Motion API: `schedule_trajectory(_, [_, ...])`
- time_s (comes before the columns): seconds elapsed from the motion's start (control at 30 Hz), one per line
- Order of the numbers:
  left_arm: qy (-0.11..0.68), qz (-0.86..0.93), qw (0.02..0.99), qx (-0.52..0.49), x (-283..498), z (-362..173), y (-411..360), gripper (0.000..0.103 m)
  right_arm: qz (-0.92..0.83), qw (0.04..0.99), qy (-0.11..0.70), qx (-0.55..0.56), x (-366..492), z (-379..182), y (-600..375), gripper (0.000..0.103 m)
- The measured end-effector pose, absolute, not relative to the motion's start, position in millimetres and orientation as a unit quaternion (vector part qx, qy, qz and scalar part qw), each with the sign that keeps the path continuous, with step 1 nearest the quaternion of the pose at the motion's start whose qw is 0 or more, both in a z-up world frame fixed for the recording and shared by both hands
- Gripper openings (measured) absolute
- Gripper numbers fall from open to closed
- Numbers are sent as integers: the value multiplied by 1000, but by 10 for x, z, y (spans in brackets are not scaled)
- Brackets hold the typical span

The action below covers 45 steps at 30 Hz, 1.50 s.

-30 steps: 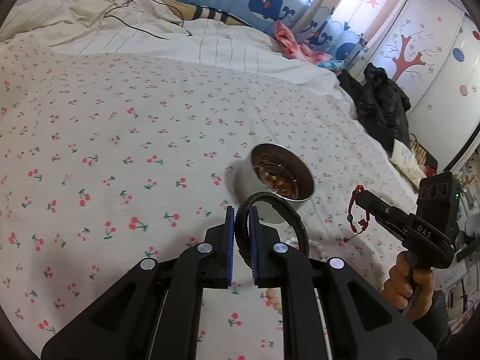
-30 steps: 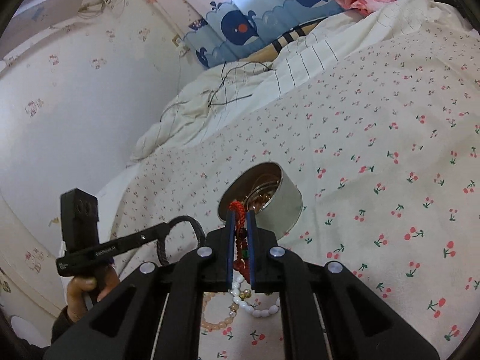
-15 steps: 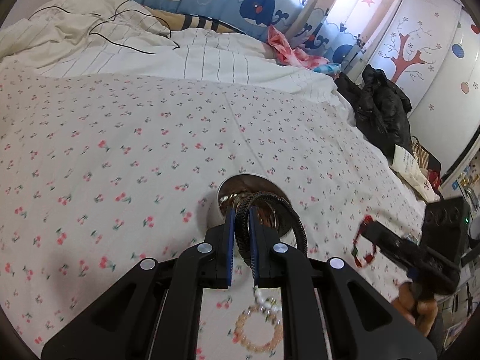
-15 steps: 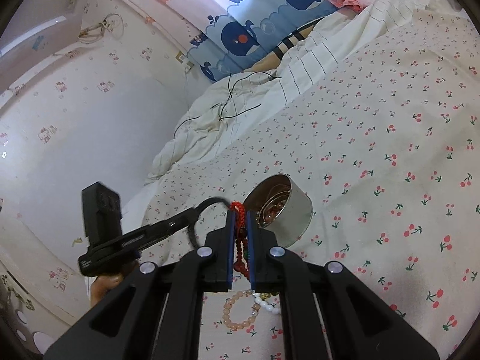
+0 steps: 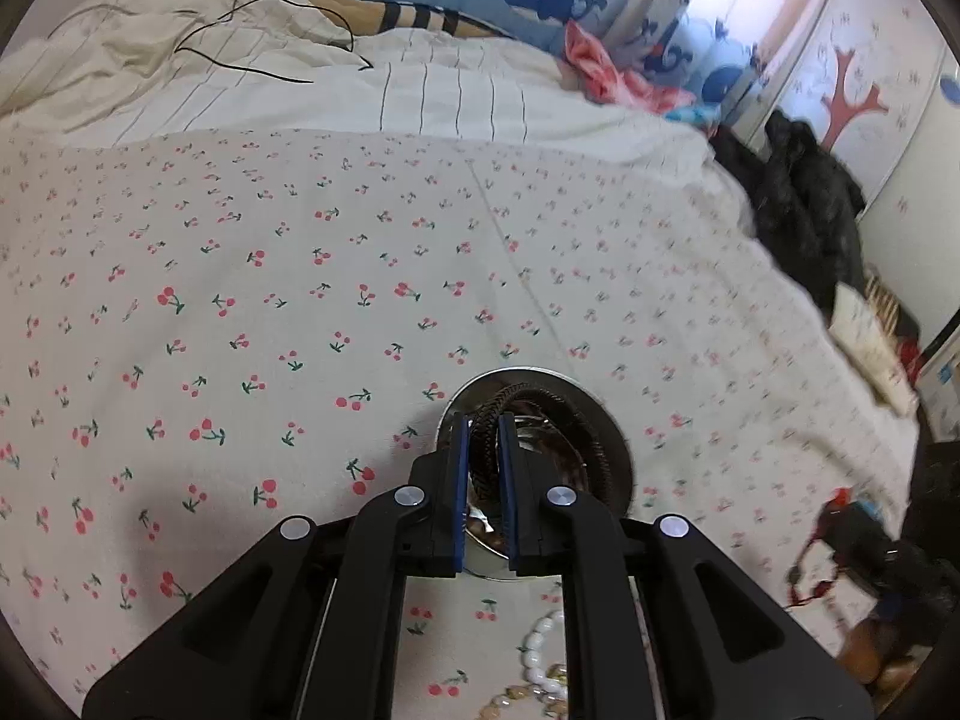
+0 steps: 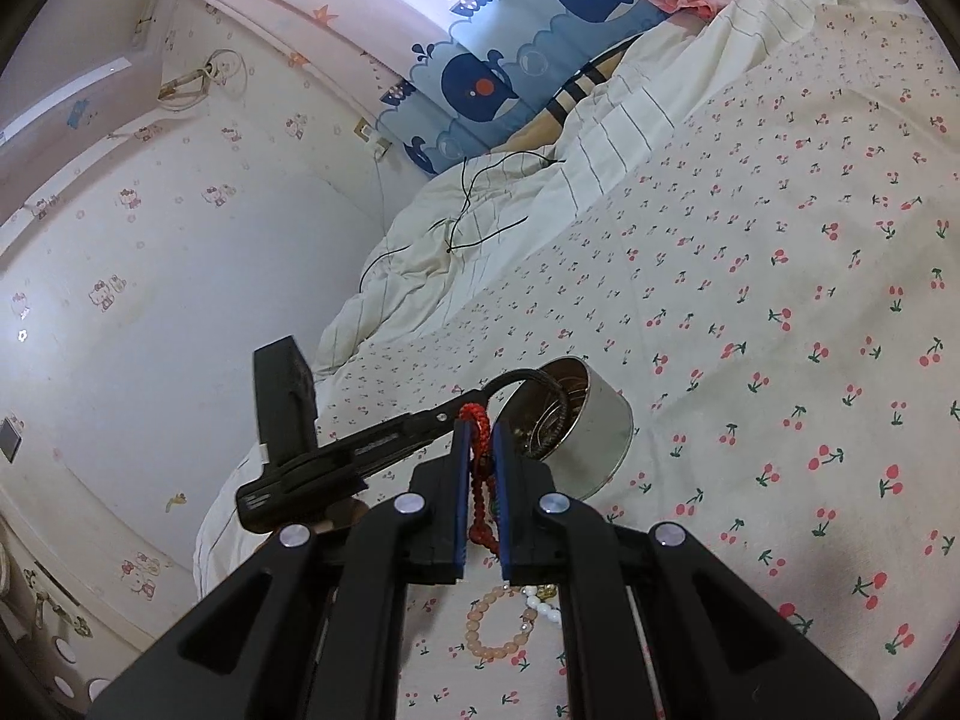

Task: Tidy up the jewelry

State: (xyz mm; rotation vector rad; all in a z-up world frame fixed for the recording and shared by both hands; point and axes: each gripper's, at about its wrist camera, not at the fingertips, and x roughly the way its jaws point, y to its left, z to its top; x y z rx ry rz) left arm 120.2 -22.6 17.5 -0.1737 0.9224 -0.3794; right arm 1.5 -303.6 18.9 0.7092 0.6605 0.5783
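Left wrist view
- Left gripper [image 5: 483, 480]: jaws narrow, clamped on a dark braided bracelet [image 5: 543, 420] whose loop arcs forward and to the right of the fingers.
- Metal tin [image 5: 606, 420]: sits on the cherry-print bedsheet [image 5: 240, 300], directly under and just ahead of the fingertips; the bracelet's loop hangs over its open mouth, and it cannot be told whether it touches the contents.
- Loose pieces: a white bead bracelet [image 5: 540, 654] lies on the sheet near the bottom edge, on the near side of the tin, between the gripper's arms.
- Right gripper [image 5: 840, 540]: blurred at the right edge, well apart from the tin, with a red beaded bracelet [image 5: 810, 564] dangling from it.

Right wrist view
- Right gripper [image 6: 480, 468]: jaws narrow, pinching the red beaded bracelet [image 6: 480, 480], which hangs down between the pads.
- Metal tin [image 6: 594, 432]: ahead and slightly right of the fingertips, its mouth facing up and left in the frame.
- Left gripper [image 6: 462, 411]: comes in from the left, its tip at the tin's rim, the dark braided bracelet [image 6: 528, 384] over the opening.
- Pink bead bracelet [image 6: 501, 624]: on the sheet below the fingers, beside the white beads.

Deciding relation
- Nearer hand: the left one, already above the tin; judging from this, letting go should drop the braided loop in, provided its far arc clears the rim.
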Motion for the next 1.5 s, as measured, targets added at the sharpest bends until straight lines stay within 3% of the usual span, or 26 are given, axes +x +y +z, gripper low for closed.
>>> schedule_trajectory(0.1, [454, -173, 872, -58, 1241, 112, -296, 11, 273, 846, 314, 334, 24, 183, -3031, 8])
schedule_trajectory(0.23, [454, -178, 872, -51, 1215, 123, -305, 21, 271, 845, 321, 330, 41, 147, -3005, 8])
schedule_trajectory(0.33, [440, -161, 883, -29, 1118, 183, -252, 42, 273, 844, 325, 330, 58, 133, -2965, 8])
schedule_trajectory(0.47, [432, -161, 886, -44, 937, 245, -27, 50, 281, 838, 329, 333, 150, 138, -2870, 8])
schedule_trajectory(0.87, [449, -166, 872, -107, 567, -28, 553, 52, 261, 838, 368, 307, 857, 70, -2246, 9])
schedule_trajectory(0.9, [448, -168, 871, -108, 565, -29, 551, 52, 239, 846, 382, 284, 921, 15, -2209, 11])
schedule_trajectory(0.97, [449, -172, 871, -102, 546, -33, 528, 55, 194, 861, 396, 252, 968, -66, -2229, 42])
schedule_trajectory(1.2, [456, -184, 867, -75, 424, -73, 383, 56, 154, 899, 351, 211, 518, 109, -2649, 53])
schedule_trajectory(1.5, [474, -214, 854, -25, 62, -273, 109, 57, 144, 883, 424, 140, -78, -246, -2668, 54])
